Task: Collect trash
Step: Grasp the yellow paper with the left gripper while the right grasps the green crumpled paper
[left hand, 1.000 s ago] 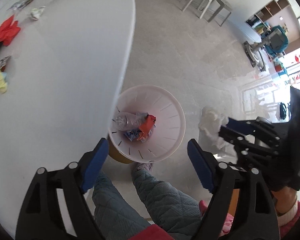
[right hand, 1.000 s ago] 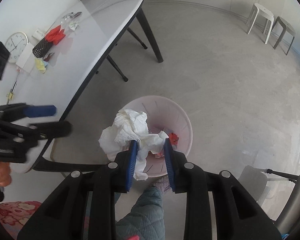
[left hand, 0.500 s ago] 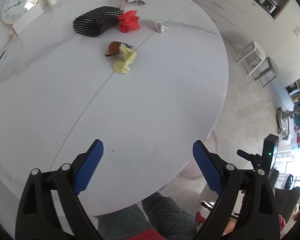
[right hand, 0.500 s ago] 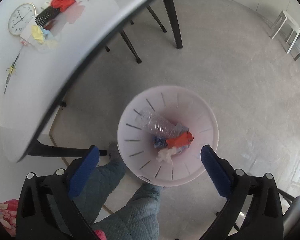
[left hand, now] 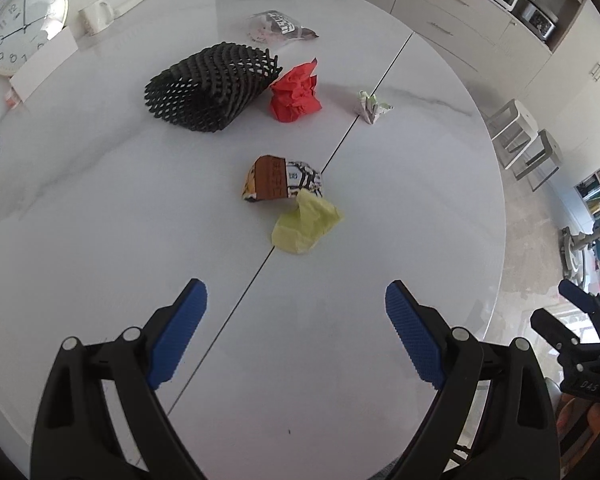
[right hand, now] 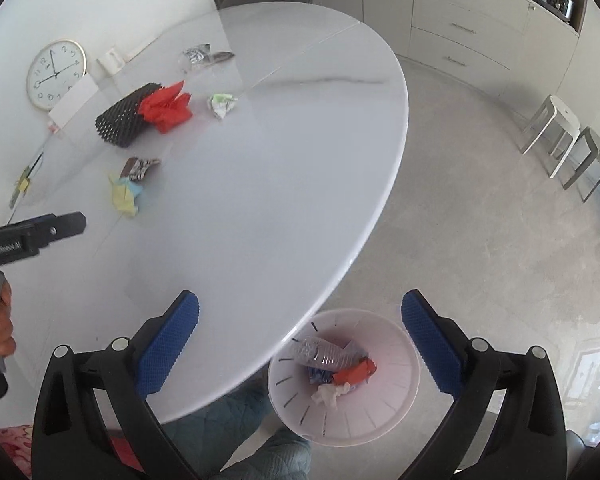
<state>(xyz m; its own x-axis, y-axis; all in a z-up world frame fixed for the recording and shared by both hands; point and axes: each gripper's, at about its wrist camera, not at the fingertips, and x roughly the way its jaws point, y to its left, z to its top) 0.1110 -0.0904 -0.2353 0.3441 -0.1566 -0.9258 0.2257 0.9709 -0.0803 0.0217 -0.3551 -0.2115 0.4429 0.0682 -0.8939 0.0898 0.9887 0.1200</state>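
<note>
Trash: we see a yellow wad (left hand: 305, 222) touching a wrapper (left hand: 282, 179) mid-table, with a red wad (left hand: 296, 92), black mesh (left hand: 212, 86), small paper ball (left hand: 370, 105) and clear bag (left hand: 278, 26) farther back.
Bin (right hand: 396, 408): on the floor just under the table (left hand: 100, 240) edge, it holds a bottle (right hand: 320, 354), red scrap and white tissue.
Progress: we judge it partly done; six pieces remain.
Left gripper (left hand: 296, 336): we hold it wide apart, empty, over the table, aimed at the yellow wad.
Right gripper (right hand: 300, 344): spread, empty, above the bin and table edge.
</note>
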